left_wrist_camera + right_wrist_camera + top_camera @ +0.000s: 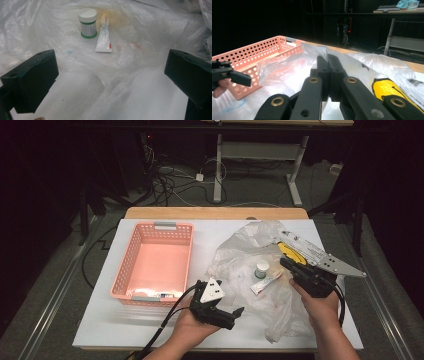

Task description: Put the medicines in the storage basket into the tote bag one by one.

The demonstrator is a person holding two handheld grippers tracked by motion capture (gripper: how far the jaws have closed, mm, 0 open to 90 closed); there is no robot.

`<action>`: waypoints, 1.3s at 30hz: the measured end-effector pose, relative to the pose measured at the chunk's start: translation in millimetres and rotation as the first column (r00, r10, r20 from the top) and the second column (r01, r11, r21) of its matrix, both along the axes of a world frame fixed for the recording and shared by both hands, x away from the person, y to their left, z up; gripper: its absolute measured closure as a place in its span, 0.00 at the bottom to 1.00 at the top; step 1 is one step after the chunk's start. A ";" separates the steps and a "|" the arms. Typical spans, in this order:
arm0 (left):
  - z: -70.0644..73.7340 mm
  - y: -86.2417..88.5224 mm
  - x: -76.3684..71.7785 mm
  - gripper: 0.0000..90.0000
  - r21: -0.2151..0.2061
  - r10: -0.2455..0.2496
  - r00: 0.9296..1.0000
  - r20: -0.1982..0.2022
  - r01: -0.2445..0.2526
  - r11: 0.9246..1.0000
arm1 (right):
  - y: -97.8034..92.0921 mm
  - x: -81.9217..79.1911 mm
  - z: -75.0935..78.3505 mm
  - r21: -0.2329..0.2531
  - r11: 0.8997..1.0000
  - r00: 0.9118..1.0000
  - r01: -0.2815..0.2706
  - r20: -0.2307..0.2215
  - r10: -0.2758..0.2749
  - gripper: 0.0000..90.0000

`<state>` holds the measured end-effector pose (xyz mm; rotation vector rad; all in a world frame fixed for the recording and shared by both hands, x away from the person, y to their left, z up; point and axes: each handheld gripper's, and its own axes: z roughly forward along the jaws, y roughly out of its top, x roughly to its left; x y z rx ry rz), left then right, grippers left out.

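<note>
My left gripper [231, 314] sits low over the near edge of the table [100, 320], its jaws spread wide with nothing between them. It points toward the bag [250, 270], and in its own view the two black jaws frame crumpled clear plastic [140, 82]. Beyond them, inside the bag, stand a small jar [87, 23] with a white lid and green band, upright, and a white tube [104, 37] lying flat just beside it, touching or nearly so. From above, the jar [261, 268] and tube [263, 283] lie near the middle of the bag, between my two grippers.

My right gripper [289, 265] reaches in from the bag's right side. Its jaws are pressed together, and in its own view thin plastic [312, 53] rises right at the tips; I appear to be pinching the bag's film there, though I cannot tell for sure. A yellow item [387, 91] lies inside the bag to the right of those jaws.

The pink basket [155, 262] sits on the table to the bag's left, apart from it.
</note>
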<state>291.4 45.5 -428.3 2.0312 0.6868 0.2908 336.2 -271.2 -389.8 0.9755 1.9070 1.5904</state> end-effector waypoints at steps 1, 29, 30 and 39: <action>1.4 3.1 -1.0 0.00 0.001 0.004 1.000 0.002 -0.004 1.000 | -0.1 0.0 0.0 0.000 1.000 1.000 0.000 0.000 0.000 1.00; 18.0 123.0 15.3 0.25 -0.009 0.311 0.949 0.040 -0.311 0.950 | 0.7 -0.5 -0.4 -0.003 1.000 1.000 0.002 -0.004 -0.002 1.00; 18.2 126.0 15.6 0.28 -0.006 0.320 0.947 0.039 -0.320 0.947 | 0.7 -0.5 -0.5 -0.002 1.000 1.000 0.003 -0.005 -0.003 1.00; 14.6 157.5 18.2 0.48 0.039 0.390 0.920 -0.037 -0.388 0.921 | 3.0 0.1 -3.6 -0.011 1.000 1.000 -0.002 -0.015 0.002 1.00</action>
